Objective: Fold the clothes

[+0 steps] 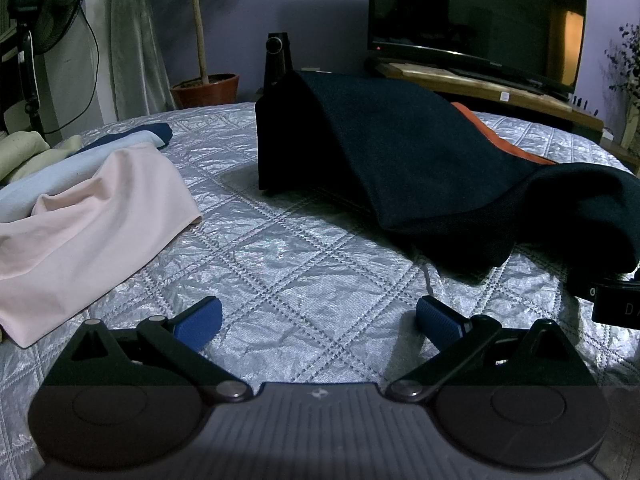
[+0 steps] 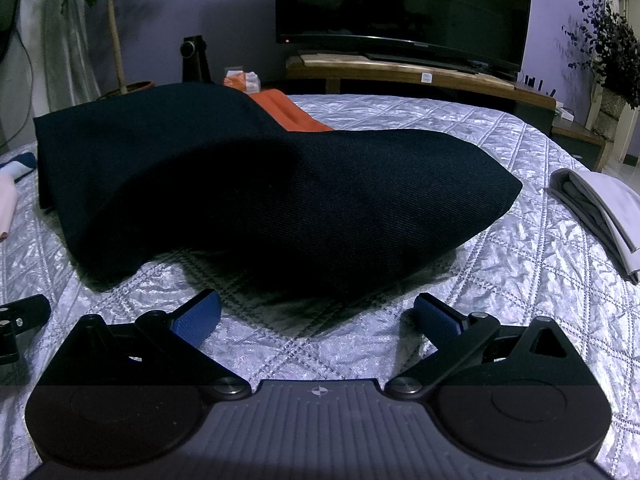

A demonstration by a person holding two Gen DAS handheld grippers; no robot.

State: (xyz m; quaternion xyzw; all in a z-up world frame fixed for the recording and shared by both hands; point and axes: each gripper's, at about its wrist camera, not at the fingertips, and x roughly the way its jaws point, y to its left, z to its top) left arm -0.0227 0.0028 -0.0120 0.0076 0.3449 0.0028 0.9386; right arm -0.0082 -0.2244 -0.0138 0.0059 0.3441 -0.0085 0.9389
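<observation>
Both claws, left and right, gape empty over the bed, dark garment at twelve o'clock, pink cloth at ten.

A dark, switched-off television stood on a low wooden stand against the purple wall, a small red light glowing at its lower edge. A potted tree rose from a terracotta pot near pale curtains, and a standing fan was at the far left. A small black camera on a stand sat beyond the bed's silver quilted cover. A dark-leaved plant stood at the right
</observation>
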